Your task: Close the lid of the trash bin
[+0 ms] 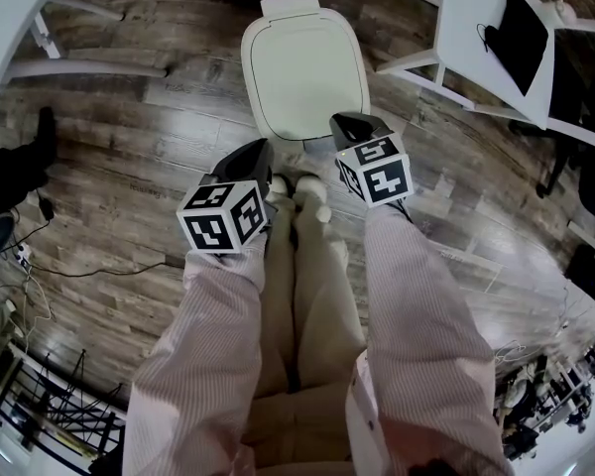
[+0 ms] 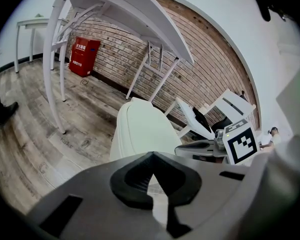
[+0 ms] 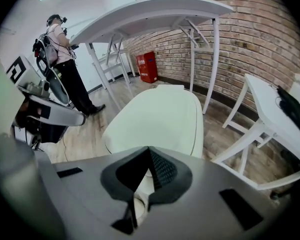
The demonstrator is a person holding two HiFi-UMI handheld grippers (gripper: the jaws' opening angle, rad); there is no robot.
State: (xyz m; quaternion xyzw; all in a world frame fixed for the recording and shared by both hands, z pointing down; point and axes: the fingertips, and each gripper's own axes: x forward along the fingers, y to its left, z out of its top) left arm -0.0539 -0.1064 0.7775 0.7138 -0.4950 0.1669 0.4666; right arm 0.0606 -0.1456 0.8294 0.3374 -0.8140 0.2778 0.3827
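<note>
1. Wood-plank floor (image 1: 129, 127) carries everything. Brick wall (image 2: 155, 59) runs behind the bin.
2. White bench (image 1: 486, 18) to the bin's right w/ dark items on top, its legs near the bin's right side. 2nd white bench (image 1: 5, 8) at far left, well apart. Open floor on the bin's left & front.
3. Trash bin (image 2: 121, 139): pale, upright on the floor, straight ahead of the person's shoes (image 1: 299, 191). Lid (image 1: 305, 72) lies flat on top, already down.
4. Left tool (image 1: 264, 150): jaws together, nothing betw. them. It sits just beside the bin's front-left corner, apart from the lid.
5. Right tool (image 1: 342, 122): jaws together, empty. It's over the lid's front-right corner; can't tell if touching.
6. Red box (image 2: 83, 57) by the wall, well apart from the bin.
7. Thin cable (image 1: 89, 266) on the floor at left.
</note>
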